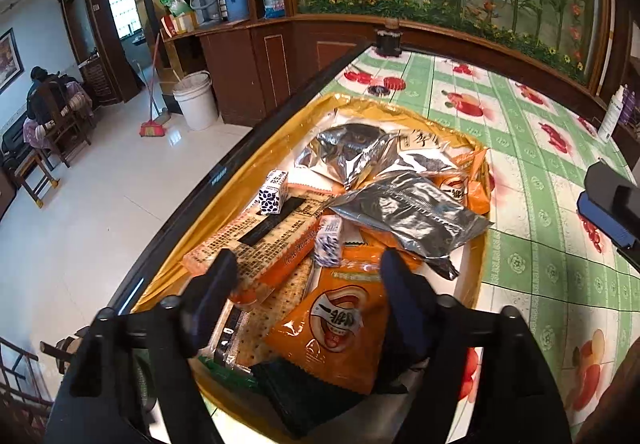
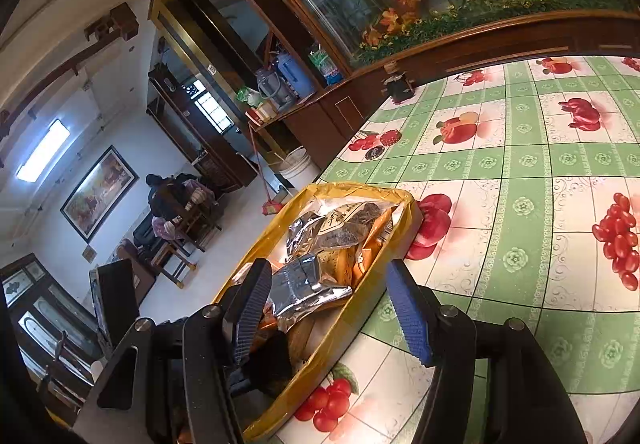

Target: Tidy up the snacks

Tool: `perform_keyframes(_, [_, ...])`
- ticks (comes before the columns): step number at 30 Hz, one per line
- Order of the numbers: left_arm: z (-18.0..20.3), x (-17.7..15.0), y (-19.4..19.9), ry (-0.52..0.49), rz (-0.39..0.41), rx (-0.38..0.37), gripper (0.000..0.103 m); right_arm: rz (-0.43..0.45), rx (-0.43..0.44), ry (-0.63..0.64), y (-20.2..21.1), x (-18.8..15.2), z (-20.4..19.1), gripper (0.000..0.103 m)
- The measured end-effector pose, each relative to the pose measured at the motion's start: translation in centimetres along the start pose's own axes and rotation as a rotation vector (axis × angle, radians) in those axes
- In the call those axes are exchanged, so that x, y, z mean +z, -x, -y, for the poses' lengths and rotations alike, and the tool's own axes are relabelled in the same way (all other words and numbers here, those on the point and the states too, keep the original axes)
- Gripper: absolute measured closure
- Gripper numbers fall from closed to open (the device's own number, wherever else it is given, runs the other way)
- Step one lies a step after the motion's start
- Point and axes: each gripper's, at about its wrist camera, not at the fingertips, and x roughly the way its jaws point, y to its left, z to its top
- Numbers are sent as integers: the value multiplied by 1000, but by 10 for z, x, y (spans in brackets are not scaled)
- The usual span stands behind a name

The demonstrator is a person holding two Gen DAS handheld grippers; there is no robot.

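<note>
At the far left, off the table edge, a tiled floor with a white bucket [image 1: 197, 100] is seen. The golden tray [image 1: 192, 232] sits at the left edge of the fruit-patterned tablecloth [image 1: 540, 244], heaped with snacks. In its near-left part a long cracker pack [image 1: 256, 244] lies with two small blue-and-white cartons [image 1: 273, 193] resting on it. The left gripper [image 1: 308, 276] is held low over the near end, its jaws released and spread, with an orange snack packet [image 1: 340, 328] lying between the fingers but not pinched. Further right, a silver foil bag [image 1: 412, 212] is draped over other packets.

In the right wrist view, the right gripper [image 2: 328, 304] is parted and empty, straddling the tray's right rim [image 2: 360, 308].

The heap is judged loose: a carton could be toppled, or the slippery foil bag pushed over the rim, if a finger is brought down carelessly. A knock on the rim could shift the tray toward the table edge.
</note>
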Motion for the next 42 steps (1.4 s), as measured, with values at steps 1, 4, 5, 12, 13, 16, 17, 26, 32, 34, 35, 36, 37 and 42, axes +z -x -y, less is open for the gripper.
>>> perform_keyframes(1, [0,0,4,-3,13,3,25,0,2,5,2,-1,0,41])
perform_keyframes(4, [4,-3,15,-23,36,11,25,-3,8,23,7,-3,-4,39])
perform_keyframes(5, [5,-4,18,-28,42,10,25,-3,7,29,9,-4,-5,38])
perform_keyframes(12, [6,-10,36,-30,69,2,25,-5,8,50,24,-12,-8,34])
perform_keyframes(13, [6,-11,38,-27,72,0,24,-5,6,54,26,-13,-8,34])
perform_keyframes(16, [5,-14,44,-19,82,-8,20,-3,-2,64,33,-17,-9,32])
perform_keyframes(17, [5,-16,46,-17,86,-12,20,-3,-5,68,35,-18,-9,31])
perform_keyframes(26, [-1,-30,58,-2,84,-77,20,-38,-19,129,43,-31,-14,24])
perform_keyframes(32, [-12,-37,67,10,82,-90,20,-65,-14,201,46,-39,-21,21])
perform_keyframes(34, [-17,-37,72,14,92,-92,20,-71,-9,222,47,-40,-24,20])
perform_keyframes(35, [-19,-38,75,16,99,-93,20,-75,-6,239,47,-40,-26,20])
perform_keyframes(36, [-21,-38,78,18,107,-94,20,-77,-1,253,47,-40,-29,20])
perform_keyframes(37, [-23,-38,81,21,113,-94,20,-79,4,271,48,-40,-31,19])
perform_keyframes(42, [-36,-37,97,36,142,-86,20,-102,35,402,48,-39,-53,17])
